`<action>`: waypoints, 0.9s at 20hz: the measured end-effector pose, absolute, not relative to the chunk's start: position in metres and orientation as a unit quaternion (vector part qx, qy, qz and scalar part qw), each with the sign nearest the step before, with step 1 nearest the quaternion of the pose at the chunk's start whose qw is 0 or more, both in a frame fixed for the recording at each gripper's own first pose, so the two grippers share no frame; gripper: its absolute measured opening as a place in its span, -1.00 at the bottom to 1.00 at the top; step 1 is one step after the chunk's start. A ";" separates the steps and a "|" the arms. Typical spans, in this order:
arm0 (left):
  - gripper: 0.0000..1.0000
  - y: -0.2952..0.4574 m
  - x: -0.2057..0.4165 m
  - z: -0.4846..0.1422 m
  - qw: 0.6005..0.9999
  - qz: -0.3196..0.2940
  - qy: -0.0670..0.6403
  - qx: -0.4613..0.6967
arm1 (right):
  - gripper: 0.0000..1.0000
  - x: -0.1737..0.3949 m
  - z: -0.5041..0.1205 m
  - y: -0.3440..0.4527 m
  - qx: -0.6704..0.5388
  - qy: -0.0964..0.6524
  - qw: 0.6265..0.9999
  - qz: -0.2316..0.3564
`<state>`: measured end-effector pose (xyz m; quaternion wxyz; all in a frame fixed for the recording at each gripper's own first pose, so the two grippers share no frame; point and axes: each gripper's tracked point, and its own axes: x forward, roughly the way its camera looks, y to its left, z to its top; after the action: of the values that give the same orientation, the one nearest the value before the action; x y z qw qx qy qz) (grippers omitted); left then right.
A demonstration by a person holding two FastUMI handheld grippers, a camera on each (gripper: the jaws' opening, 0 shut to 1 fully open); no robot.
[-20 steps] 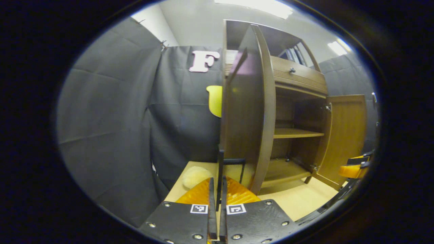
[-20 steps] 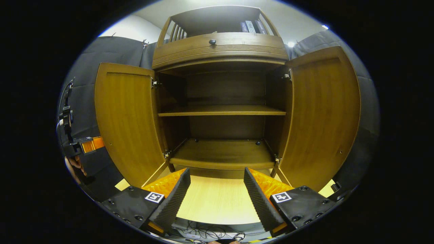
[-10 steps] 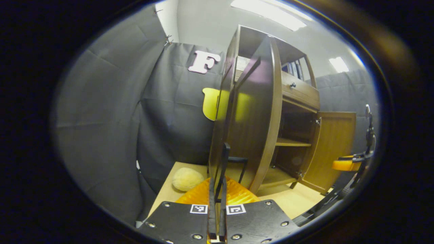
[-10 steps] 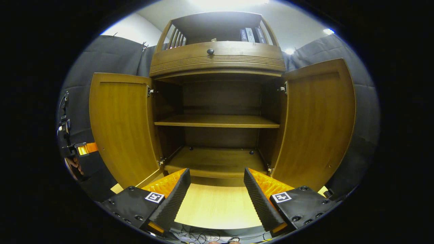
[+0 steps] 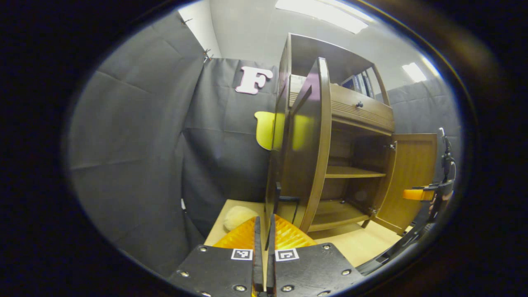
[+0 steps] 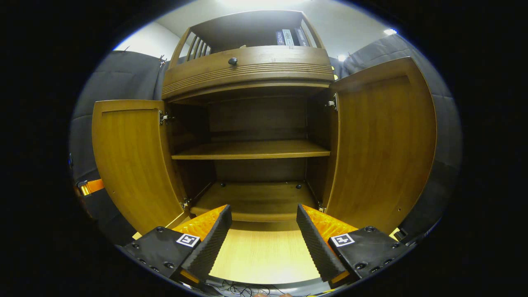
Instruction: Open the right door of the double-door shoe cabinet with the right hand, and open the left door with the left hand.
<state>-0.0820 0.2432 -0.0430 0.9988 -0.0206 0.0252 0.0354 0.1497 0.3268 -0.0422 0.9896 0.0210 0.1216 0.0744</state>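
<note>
Left gripper (image 5: 264,231) low centre of the left gripper view, fingers nearly together, clamped on the thin dark handle (image 5: 275,202) of the left door (image 5: 305,148), seen edge-on; right gripper (image 6: 262,231) low centre of the right gripper view, fingers wide apart, holding nothing, above the pale table (image 6: 264,260); shoe cabinet (image 6: 251,123) beyond, two doors swung out, right door (image 6: 383,144) at frame right; two bare shelves inside.

In my right gripper view, the shoe cabinet (image 6: 251,123) stands on the table (image 6: 264,255) straight ahead of me. Its left door (image 6: 132,161) swings out to the left, its right door (image 6: 383,144) to the right. Between them, a shelf (image 6: 251,150) sits above the cabinet floor (image 6: 251,198). A drawer (image 6: 247,70) lies above, with books (image 6: 291,37) on top.
</note>
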 end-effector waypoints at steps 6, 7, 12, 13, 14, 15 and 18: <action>-0.91 0.223 -0.157 -0.007 0.994 0.110 0.018 -0.013 | 0.94 0.169 -0.033 0.295 0.021 0.116 0.989 0.085; -0.91 0.214 -0.165 0.002 0.993 0.116 0.014 -0.009 | 0.94 0.171 -0.031 0.290 0.023 0.117 0.989 0.088; -0.78 0.161 -0.180 0.058 0.991 0.130 -0.012 -0.004 | 0.84 0.171 -0.004 0.276 0.032 0.102 0.988 0.113; -0.78 0.149 -0.181 0.069 0.991 0.131 -0.021 -0.003 | 0.85 0.170 0.007 0.275 0.035 0.093 0.988 0.121; -0.59 0.135 -0.174 0.076 0.992 0.127 -0.026 -0.005 | 0.86 0.167 0.016 0.275 0.037 0.084 0.987 0.130; -0.40 0.119 -0.171 0.077 0.993 0.118 -0.026 -0.008 | 0.86 0.164 0.022 0.276 0.038 0.076 0.987 0.139; 0.16 0.087 -0.159 0.066 0.993 0.117 -0.017 -0.017 | 0.84 0.152 0.028 0.276 0.033 0.066 0.984 0.164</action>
<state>-0.1586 0.0868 0.0664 0.9929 -0.0166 -0.0174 0.1169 0.1524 0.2764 0.0279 0.9836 0.0332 0.0663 0.1642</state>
